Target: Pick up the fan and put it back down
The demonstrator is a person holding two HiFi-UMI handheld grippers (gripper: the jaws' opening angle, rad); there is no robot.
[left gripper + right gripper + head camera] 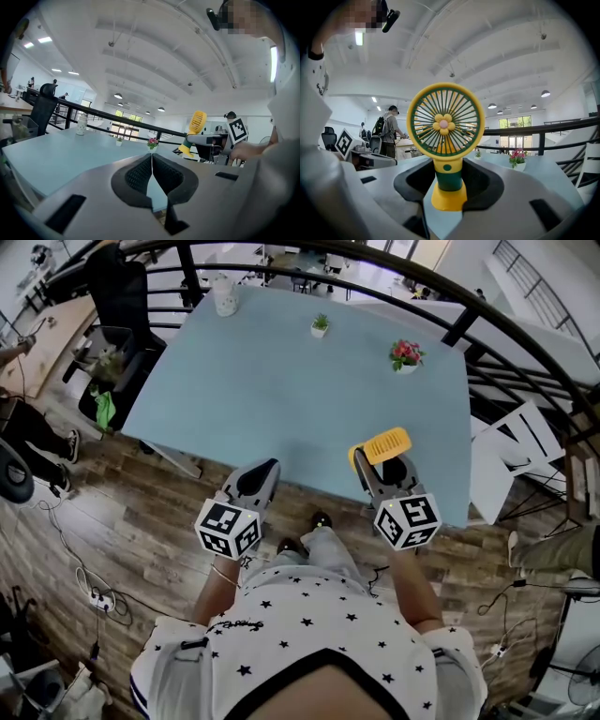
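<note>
The right tongs (375,468) have hold of the fan (385,445), low and right of centre in the head view, over the near edge of the light blue desk (281,399). In the right gripper view the tongs (449,177) stand partly open, their dark pads pressed on either side of the fan's (445,140) green neck, just above its yellow base. The round yellow grille stands upright above them, with a yellow flower at its middle. From the left gripper view the fan (197,123) appears at the right of the frame, and its base seems clear of the desk.

The left tongs (271,467) sit at lower centre-left of the head view, near the desk's edge. Their jaws (151,157) are closed together with nothing between them.

Toward the top of the head view the desk carries three small containers, well apart from one another:
- A white pot (406,366) at upper right holds pink flowers.
- A small white pot (320,332) near the top centre holds a green plant.
- A white jar (225,296) stands at the upper left; I cannot tell what is in it.
</note>
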